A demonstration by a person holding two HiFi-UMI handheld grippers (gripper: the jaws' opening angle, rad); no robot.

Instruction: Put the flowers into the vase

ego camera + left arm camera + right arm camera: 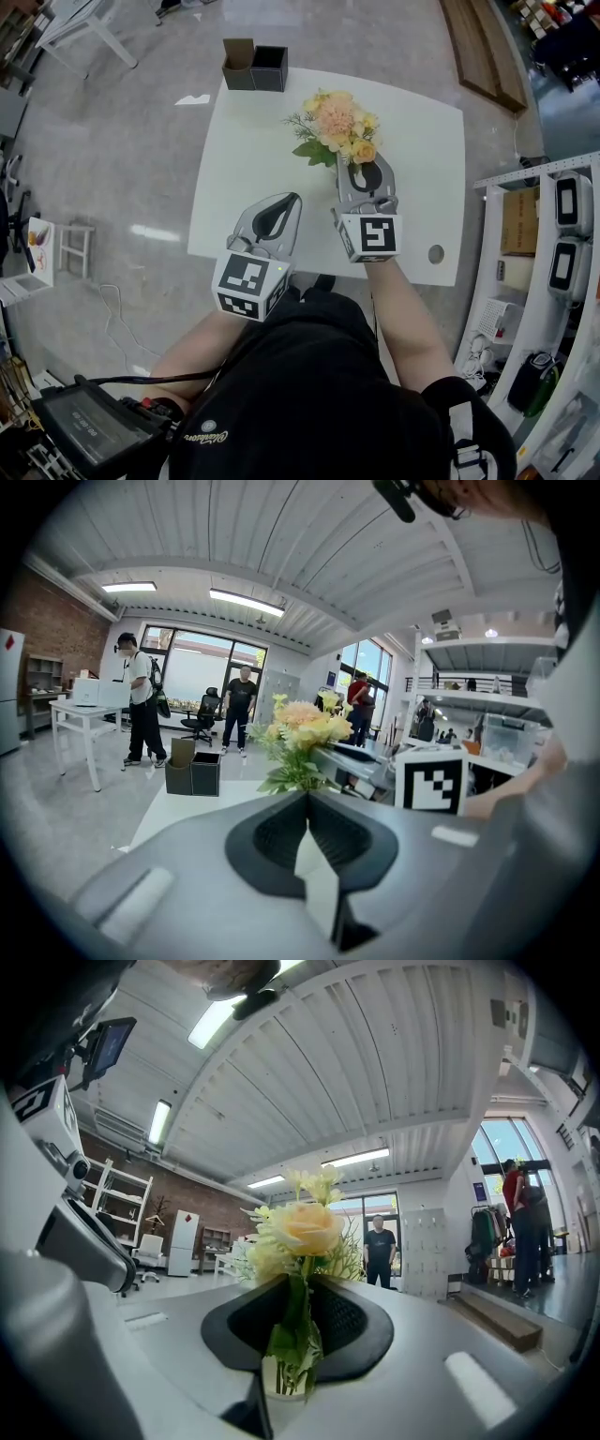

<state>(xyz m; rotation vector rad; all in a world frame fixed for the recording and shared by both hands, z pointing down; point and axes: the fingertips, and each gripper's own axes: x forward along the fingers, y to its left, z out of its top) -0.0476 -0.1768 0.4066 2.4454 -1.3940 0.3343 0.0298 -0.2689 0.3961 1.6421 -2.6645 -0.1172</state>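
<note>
A bunch of peach and yellow flowers [336, 124] with green leaves stands upright on the far middle of the white table [422, 187]. My right gripper [354, 167] reaches in level from the near side, its jaws closed on the stems just under the blooms. In the right gripper view the stems [292, 1335] run down between the jaws [298, 1283] into a clear glass vase [281, 1377], most of it hidden. My left gripper [292, 199] hangs to the left and nearer, jaws together [306, 797] and empty, with the flowers [300, 726] ahead of it.
Two small open boxes [255, 67], one brown and one black, sit at the table's far edge. A grey round disc [436, 253] lies near the table's right front corner. White shelving [553, 234] stands to the right. Several people stand far off in the room.
</note>
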